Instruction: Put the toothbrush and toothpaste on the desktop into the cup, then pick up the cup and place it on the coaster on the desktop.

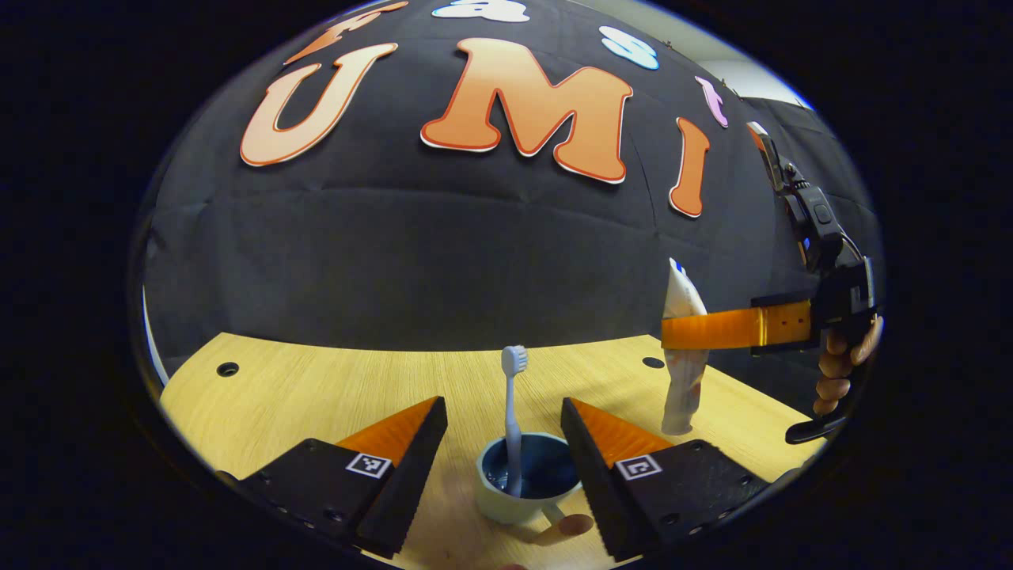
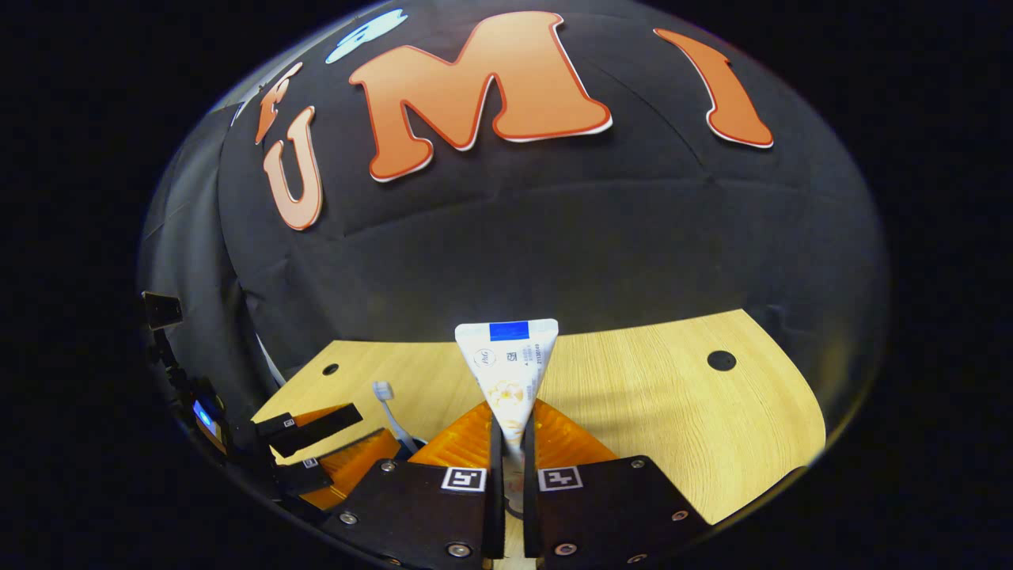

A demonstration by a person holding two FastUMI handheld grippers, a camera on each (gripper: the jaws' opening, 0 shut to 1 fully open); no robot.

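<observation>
Left gripper view looks down on a cup (image 1: 522, 483) standing on the bench (image 1: 316, 388), with the toothbrush (image 1: 513, 419) already upright inside it, bristle head up and handle end down in the dark inside. The left claw (image 1: 504, 467) is spread wide, its fingers standing either side of the cup without pressing on it. To the right of the cup and above the bench hangs the toothpaste (image 1: 682, 348), pinched across its middle by the right claw (image 1: 696, 329), with a hand (image 1: 843, 368) on that gripper's handle. The tube is upright, flat crimped end up and cap end down, and it is off to one side of the cup, not over its mouth.

Right gripper view shows the same grip from behind: the right claw (image 2: 507, 463) is pressed together on the lower part of the toothpaste (image 2: 507, 372), and the toothbrush (image 2: 388, 412) shows off to the left, near the left claw (image 2: 316, 443).

So, by my reckoning, the toothbrush part is done and the toothpaste part is under way: the tube is in the air and has yet to go into the cup. After that the cup has to go onto the coaster; I cannot make out a coaster with any certainty
</observation>
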